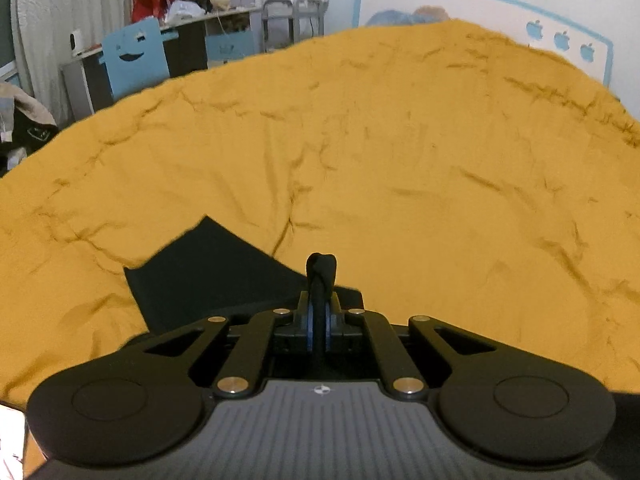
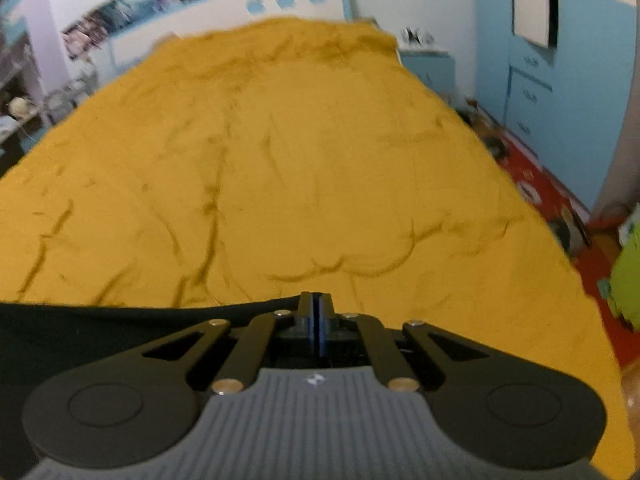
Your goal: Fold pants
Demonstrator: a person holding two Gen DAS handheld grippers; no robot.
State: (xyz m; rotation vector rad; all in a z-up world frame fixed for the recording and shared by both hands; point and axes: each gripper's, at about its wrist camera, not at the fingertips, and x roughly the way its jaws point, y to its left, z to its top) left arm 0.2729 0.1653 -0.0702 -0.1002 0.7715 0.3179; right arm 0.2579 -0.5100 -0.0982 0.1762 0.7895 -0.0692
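Left wrist view: your left gripper [image 1: 321,280] is clamped on a bunched fold of the soft, limp black pants [image 1: 208,276] lying on the yellow bedspread [image 1: 360,140]; right wrist view: your right gripper [image 2: 316,308] is closed at their taut edge, so grip hems.

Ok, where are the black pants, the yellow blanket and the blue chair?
black pants [image 1: 208,276], left wrist view, the flat part lying beside the gripper.
yellow blanket [image 2: 320,152], right wrist view, its wrinkled middle.
blue chair [image 1: 134,58], left wrist view, its backrest.
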